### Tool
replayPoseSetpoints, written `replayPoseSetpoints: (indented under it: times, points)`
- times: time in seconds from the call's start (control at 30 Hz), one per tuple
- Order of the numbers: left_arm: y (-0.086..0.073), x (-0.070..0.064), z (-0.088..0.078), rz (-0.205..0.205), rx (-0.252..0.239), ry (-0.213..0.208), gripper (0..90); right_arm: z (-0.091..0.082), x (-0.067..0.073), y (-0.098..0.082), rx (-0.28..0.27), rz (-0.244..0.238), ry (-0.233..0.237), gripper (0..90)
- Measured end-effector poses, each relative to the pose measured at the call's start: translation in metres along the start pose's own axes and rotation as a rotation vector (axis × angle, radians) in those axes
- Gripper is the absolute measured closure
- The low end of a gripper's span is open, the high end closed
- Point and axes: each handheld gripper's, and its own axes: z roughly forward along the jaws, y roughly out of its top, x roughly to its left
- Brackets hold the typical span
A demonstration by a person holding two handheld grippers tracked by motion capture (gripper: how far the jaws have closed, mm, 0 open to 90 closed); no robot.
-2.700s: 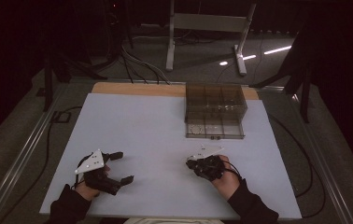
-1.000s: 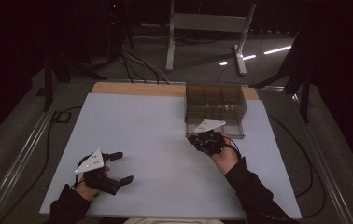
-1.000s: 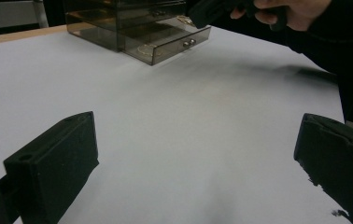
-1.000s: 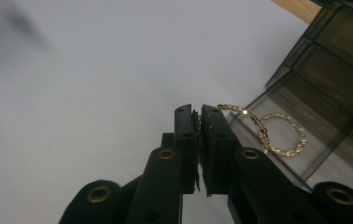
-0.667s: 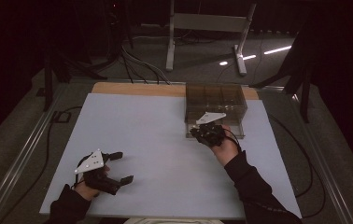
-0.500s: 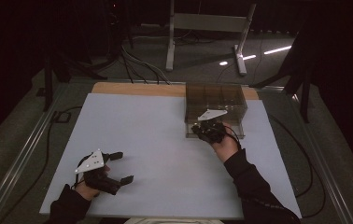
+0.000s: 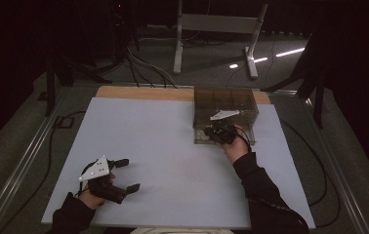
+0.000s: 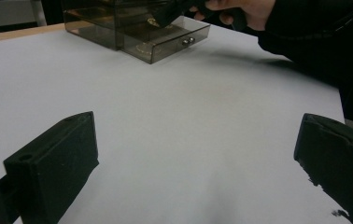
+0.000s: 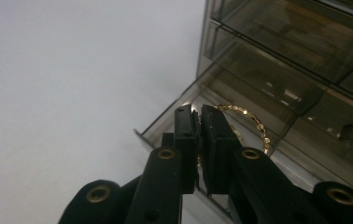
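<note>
In the right gripper view your right tool is clenched on a gold bead bracelet; the jaws pinch one side of the loop while the rest arcs out to the right, over the open bottom drawer of the smoked plastic drawer box; the high view gives none of this, since there the bracelet is too small to make out; it does place your right tool at the front of the drawer box, on the far right part of the white worktop. In the high view your left tool rests near the worktop's near left edge, well apart from the box; its jaws stand released, with nothing between them; the left gripper view confirms bare worktop between the two pads and shows the pulled-out drawer with its small knob; your right hand is cut off at the top edge there; the drawer's contents stay murky behind the tinted plastic.
</note>
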Motion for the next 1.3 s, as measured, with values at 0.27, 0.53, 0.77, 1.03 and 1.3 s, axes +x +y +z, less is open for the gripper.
replayPoseSetpoints:
  times: [0.27, 0.53, 0.77, 1.03, 1.3]
  points:
    - [-0.001, 0.000, -0.001, 0.001, 0.001, 0.003, 0.7, 0.012, -0.005, -0.003, 0.016, 0.033, 0.015, 85.3]
    - [-0.001, 0.001, -0.001, 0.001, 0.001, 0.001, 0.7, 0.014, -0.007, -0.003, 0.032, 0.049, 0.037, 74.6]
    - [-0.001, 0.001, -0.001, -0.003, 0.000, 0.002, 0.7, 0.003, -0.003, 0.001, -0.019, 0.063, 0.047, 62.0]
    - [-0.001, 0.000, 0.000, 0.001, 0.004, 0.002, 0.7, -0.009, 0.007, 0.006, -0.053, 0.041, 0.070, 41.6]
    - [-0.001, 0.001, 0.000, -0.001, 0.001, 0.000, 0.7, -0.019, 0.011, 0.010, -0.068, 0.041, 0.126, 13.5]
